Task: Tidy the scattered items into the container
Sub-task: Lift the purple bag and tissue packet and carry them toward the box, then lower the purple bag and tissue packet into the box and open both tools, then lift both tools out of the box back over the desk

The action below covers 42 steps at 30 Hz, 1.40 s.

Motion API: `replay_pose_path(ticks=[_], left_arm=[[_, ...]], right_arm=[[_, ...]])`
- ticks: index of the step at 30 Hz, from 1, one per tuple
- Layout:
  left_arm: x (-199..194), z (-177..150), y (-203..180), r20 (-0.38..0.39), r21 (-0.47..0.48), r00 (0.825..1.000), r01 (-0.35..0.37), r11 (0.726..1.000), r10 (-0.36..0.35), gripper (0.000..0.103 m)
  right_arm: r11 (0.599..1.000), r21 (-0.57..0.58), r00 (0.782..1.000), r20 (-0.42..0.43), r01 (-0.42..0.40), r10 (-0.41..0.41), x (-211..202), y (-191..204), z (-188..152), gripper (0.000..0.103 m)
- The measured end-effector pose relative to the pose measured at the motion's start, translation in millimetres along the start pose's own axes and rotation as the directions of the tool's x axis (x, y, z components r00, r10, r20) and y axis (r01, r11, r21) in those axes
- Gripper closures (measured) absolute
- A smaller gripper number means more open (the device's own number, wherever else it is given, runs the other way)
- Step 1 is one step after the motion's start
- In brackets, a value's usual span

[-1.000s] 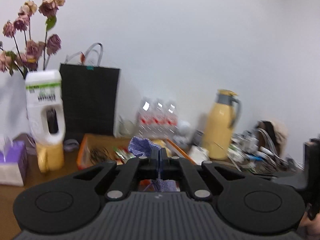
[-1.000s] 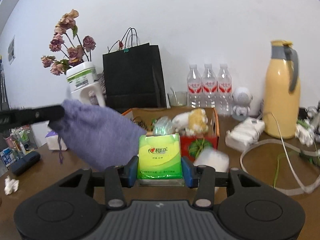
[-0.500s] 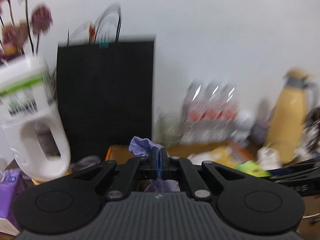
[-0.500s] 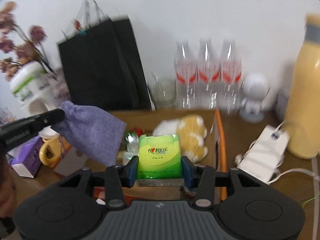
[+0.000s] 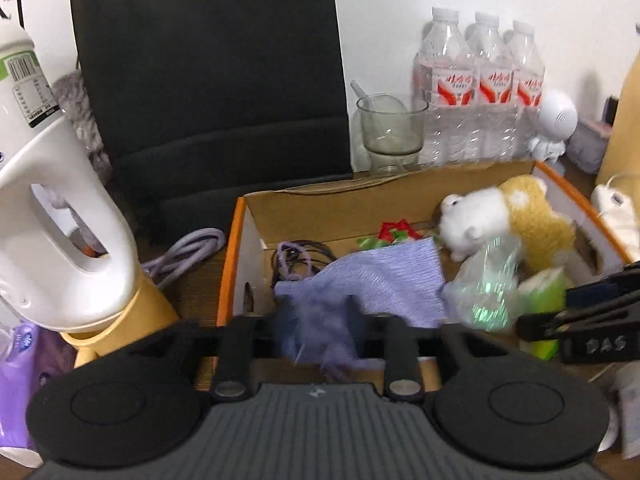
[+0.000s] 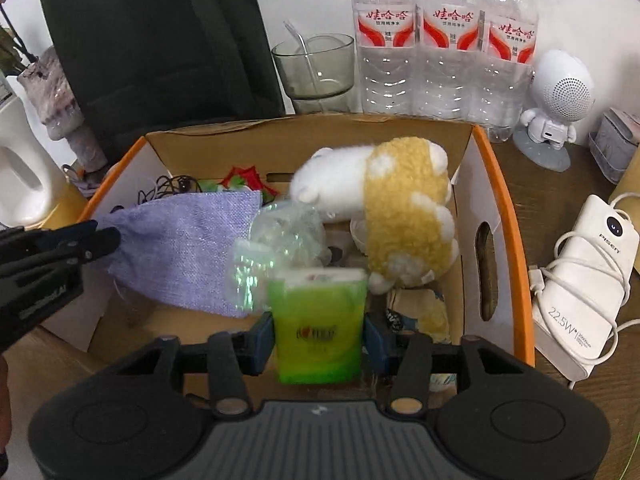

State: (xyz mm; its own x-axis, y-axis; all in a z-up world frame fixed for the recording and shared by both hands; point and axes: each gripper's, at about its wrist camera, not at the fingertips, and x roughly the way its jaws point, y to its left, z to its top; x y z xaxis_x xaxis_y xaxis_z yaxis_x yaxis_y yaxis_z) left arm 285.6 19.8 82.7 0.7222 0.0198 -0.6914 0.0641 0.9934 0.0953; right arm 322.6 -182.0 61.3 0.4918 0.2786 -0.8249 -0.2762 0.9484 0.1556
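An orange-rimmed cardboard box [image 6: 504,216] holds a plush toy [image 6: 400,200], a crinkled plastic wrap [image 6: 280,236] and cables. My left gripper [image 5: 320,320] is open above the box's left side; the purple cloth pouch [image 5: 380,280] is loose between its fingers and blurred, lying into the box. The pouch also shows in the right wrist view [image 6: 188,252]. My right gripper [image 6: 318,340] is open over the box's near edge; the green tissue pack [image 6: 320,328] sits blurred between its spread fingers. The box also shows in the left wrist view [image 5: 230,264].
A black paper bag [image 5: 208,80], a glass cup [image 6: 316,68] and three water bottles [image 6: 444,40] stand behind the box. A white jug [image 5: 52,208] stands at its left. A white robot speaker [image 6: 556,108] and a power bank [image 6: 584,280] lie at its right.
Both grippers moved forward over the box and tilted down. Both sets of jaws opened; the pouch and the tissue pack are released and blurred with motion.
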Motion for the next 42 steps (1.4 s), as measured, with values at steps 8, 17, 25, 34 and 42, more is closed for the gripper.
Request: replay_pose_path(ticks=[8,17,25,34,42], left_arm=[[-18.7,25.2,8.0,-0.135,-0.043,0.989,0.049,0.998,-0.055,0.006],[-36.8,1.0,12.4,-0.209,-0.112,0.978,-0.037,0.993,0.013,0.0],[-87.8,-13.0,-0.2,-0.078,-0.109,0.997,-0.025,0.994,0.016,0.0],[-141.6,-56.8,-16.1,0.165,-0.083,0.984,-0.06,0.995,0.073,0.0],[-160.9,-129.9,-22.1,0.291,-0.04,0.952,-0.083,0.996,0.092,0.0]], right_arm=[[1.0,0.028,0.999,-0.054,0.009,-0.007,-31.5,-6.5,31.3,0.032],[0.998,0.038,0.997,-0.064,0.047,-0.045,-58.9,-11.0,13.5,0.024],[0.999,0.042,0.999,0.044,0.01,-0.011,-101.2,1.7,-13.5,0.022],[0.999,-0.033,0.975,0.223,0.018,-0.01,-139.1,21.5,-70.5,0.022],[0.997,-0.064,0.921,0.389,0.034,-0.007,-159.9,29.5,-140.6,0.02]])
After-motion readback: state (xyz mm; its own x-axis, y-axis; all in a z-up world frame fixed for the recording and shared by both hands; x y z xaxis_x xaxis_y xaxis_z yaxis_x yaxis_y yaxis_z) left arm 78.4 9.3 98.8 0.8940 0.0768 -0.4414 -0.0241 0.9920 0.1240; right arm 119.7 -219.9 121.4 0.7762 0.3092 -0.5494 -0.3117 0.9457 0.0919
